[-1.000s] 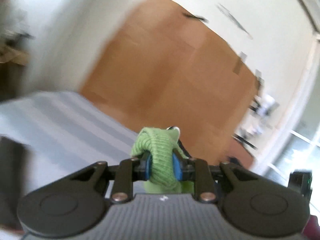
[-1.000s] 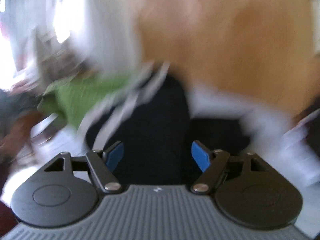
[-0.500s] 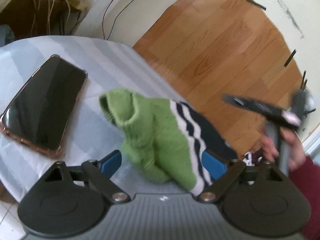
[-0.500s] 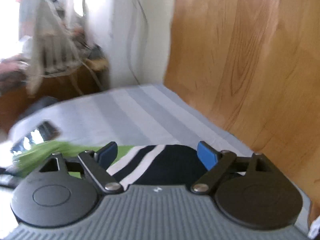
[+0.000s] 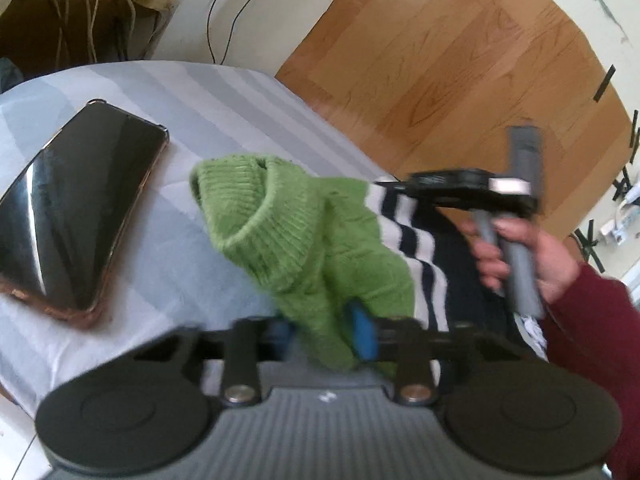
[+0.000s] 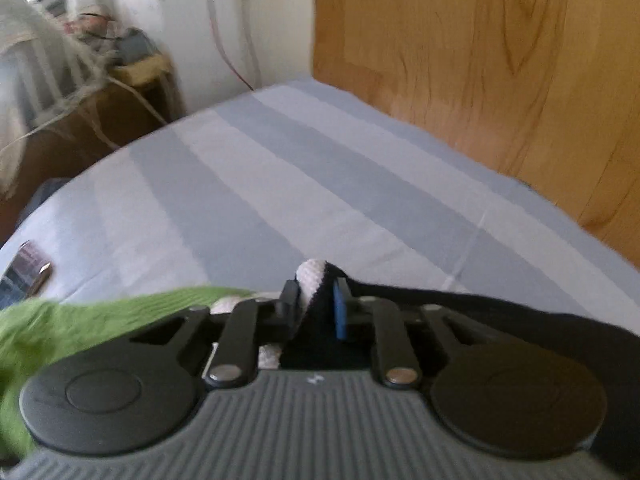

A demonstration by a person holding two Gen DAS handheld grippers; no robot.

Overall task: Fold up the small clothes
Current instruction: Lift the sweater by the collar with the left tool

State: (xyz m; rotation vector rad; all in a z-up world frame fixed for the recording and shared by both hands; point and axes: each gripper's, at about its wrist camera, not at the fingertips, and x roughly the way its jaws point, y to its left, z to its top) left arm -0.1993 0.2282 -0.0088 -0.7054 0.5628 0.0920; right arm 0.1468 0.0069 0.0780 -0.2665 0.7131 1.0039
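Both grippers pinching one knit garment
Left gripper (image 5: pixel 326 330) has just clenched the green knit (image 5: pixel 304 240); right gripper (image 6: pixel 316 306) just clamped its black-and-white striped part (image 6: pixel 314 280). Phone (image 5: pixel 76 208) at nine o'clock; no writing legible.

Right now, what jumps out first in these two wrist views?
The bright green knit garment, bunched mid-table on the striped cloth, with the left tool shut on its near edge, having just closed. The right tool has likewise just closed on the garment's black-and-white striped part. A dark phone lies flat at the table's left.
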